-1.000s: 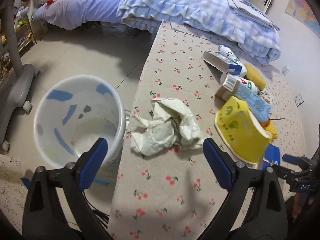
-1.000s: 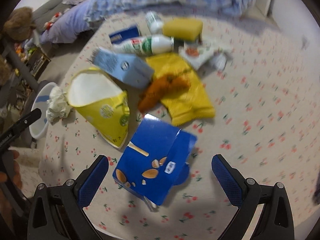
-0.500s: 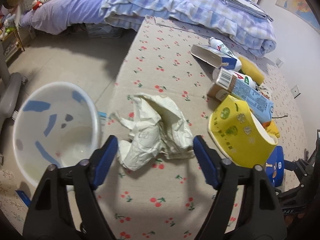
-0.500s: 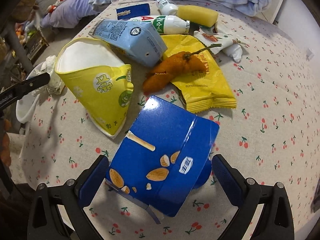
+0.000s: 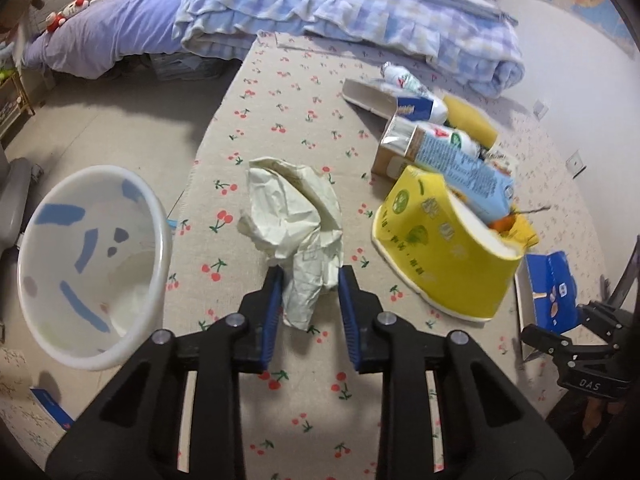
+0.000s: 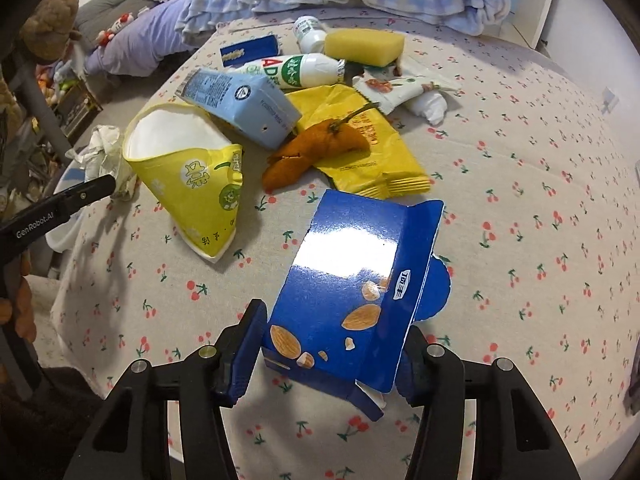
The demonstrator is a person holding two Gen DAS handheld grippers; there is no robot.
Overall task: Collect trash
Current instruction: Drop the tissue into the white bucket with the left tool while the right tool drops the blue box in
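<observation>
A crumpled white paper [image 5: 292, 208] lies on the cherry-print tablecloth [image 5: 280, 100] near the table's left edge. My left gripper [image 5: 311, 280] points down at it, its jaws closing, and the blue pads press the paper's near end from both sides. A white bin with blue marks [image 5: 48, 216] stands on the floor just left of the table. A blue box printed with almonds [image 6: 352, 256] sits between the closing jaws of my right gripper [image 6: 330, 344]. The left pad touches its side, and the right pad is hidden behind the box's flap.
Behind the box lie a squashed yellow paper cup [image 6: 188, 172], a light blue carton [image 6: 240, 104], a white bottle [image 6: 296, 70], a yellow sponge [image 6: 362, 46], a yellow wrapper [image 6: 360, 148] and an orange peel [image 6: 316, 152]. A bed with a checked quilt [image 5: 320, 4] stands beyond the table.
Both grippers have come forward and narrowed from wide open. The left now squeezes the paper's near end. The right has closed in on the blue box's sides.
</observation>
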